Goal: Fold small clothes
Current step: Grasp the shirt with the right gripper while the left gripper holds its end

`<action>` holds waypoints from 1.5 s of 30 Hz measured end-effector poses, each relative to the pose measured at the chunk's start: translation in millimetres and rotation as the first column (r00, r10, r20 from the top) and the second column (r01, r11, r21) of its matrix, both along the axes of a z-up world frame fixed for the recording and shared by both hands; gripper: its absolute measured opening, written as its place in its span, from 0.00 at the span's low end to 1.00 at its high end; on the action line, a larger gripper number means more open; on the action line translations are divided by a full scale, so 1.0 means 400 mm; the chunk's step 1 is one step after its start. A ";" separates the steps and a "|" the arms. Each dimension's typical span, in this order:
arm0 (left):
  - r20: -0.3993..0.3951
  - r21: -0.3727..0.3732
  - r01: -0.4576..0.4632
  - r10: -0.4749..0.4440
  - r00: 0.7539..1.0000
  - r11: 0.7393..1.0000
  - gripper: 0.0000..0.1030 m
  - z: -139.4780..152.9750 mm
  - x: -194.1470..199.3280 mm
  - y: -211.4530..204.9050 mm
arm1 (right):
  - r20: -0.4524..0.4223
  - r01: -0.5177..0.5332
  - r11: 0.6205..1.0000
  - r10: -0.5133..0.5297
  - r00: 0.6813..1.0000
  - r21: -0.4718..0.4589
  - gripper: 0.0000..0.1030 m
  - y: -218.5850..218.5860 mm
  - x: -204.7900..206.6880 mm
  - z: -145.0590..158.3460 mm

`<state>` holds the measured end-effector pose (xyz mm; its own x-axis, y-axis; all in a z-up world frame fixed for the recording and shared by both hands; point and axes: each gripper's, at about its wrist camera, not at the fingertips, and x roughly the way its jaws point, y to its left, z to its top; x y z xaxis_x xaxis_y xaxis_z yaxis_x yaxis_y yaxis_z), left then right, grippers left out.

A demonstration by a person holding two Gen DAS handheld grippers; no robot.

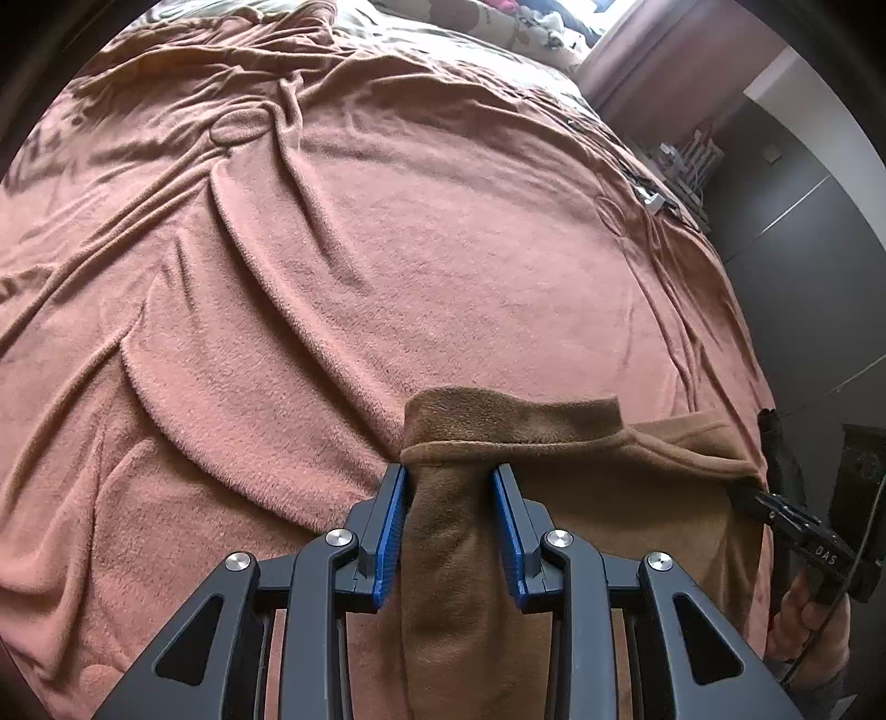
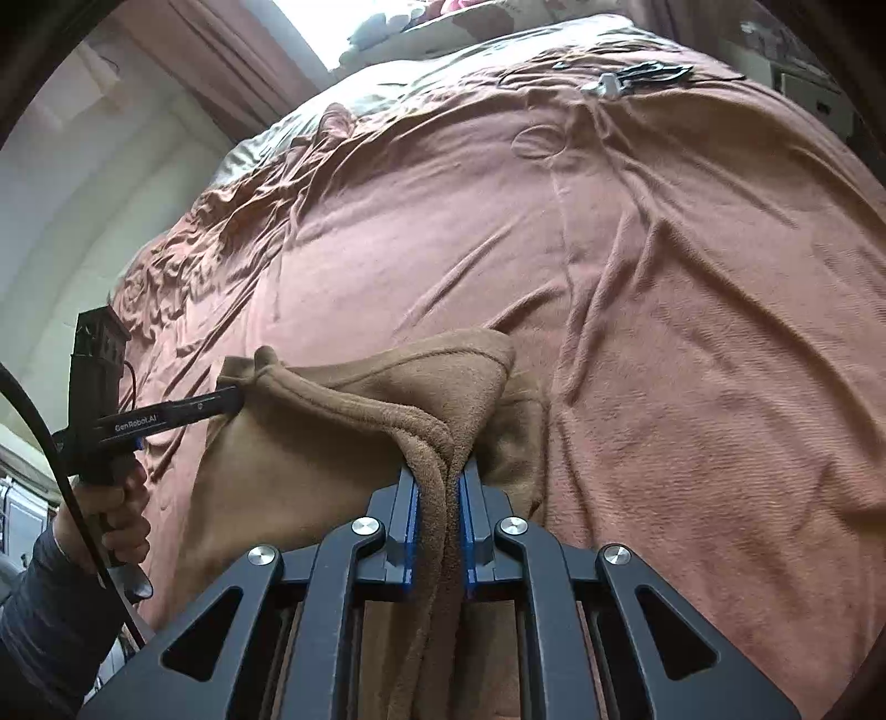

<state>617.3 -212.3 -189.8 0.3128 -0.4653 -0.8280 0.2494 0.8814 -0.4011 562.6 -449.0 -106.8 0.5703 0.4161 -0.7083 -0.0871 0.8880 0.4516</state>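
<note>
Pink blanket [image 1: 387, 266] is covering the bed. On its near edge the brown garment [image 1: 581, 487] is hanging unfolded between your grippers; folding is just starting. Right gripper [image 2: 440, 487] is clamping one hem; left gripper [image 1: 451, 493] is straddling the other, jaws apart.

We see both views lit by soft daylight, coming from a blown-out window [image 1: 614, 22] at the far top of each frame — it glares white in the right wrist view [image 2: 343, 27] too. The pink blanket [image 1: 387, 249] is evenly bright, its folds casting gentle shadows. Fisheye distortion bulges the bed and darkens the corners to black. Near parts look sharp enough — the far edge of the bed turns soft and smeared, and small items there stay indistinct.
</note>
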 end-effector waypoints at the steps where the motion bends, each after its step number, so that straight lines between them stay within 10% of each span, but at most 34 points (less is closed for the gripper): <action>1: -0.007 0.002 -0.003 0.003 1.000 1.000 0.32 -0.005 0.003 -0.002 | -0.008 -0.001 1.000 0.001 1.000 -0.027 0.08 0.007 0.001 -0.007; 7: -0.019 0.005 -0.010 0.010 1.000 1.000 0.40 -0.002 0.001 0.005 | -0.025 0.029 0.997 -0.031 0.999 -0.065 0.10 0.018 -0.003 -0.023; 14: -0.107 -0.083 -0.020 0.011 0.994 0.996 0.42 -0.026 -0.042 0.049 | -0.026 0.047 0.999 -0.047 0.999 0.012 0.48 -0.024 -0.056 0.008; 25: -0.159 -0.170 -0.034 0.006 0.987 0.985 0.42 -0.038 -0.088 0.078 | -0.165 0.043 0.969 -0.002 0.986 0.245 0.48 -0.107 -0.069 -0.098; 37: -0.110 -0.204 -0.007 -0.016 0.994 0.979 0.39 -0.050 0.005 0.028 | -0.129 0.004 0.919 0.051 0.990 0.394 0.48 -0.132 0.050 -0.161; 45: -0.062 -0.180 -0.013 0.002 0.998 0.984 0.10 -0.010 -0.005 0.029 | -0.109 0.007 0.957 0.026 0.994 0.291 0.15 -0.087 0.046 -0.140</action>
<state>615.3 -200.6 -193.7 0.2676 -0.6063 -0.7488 0.2131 0.7952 -0.5677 581.0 -483.7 -162.9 0.4904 0.6185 -0.6140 -0.0303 0.7162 0.6973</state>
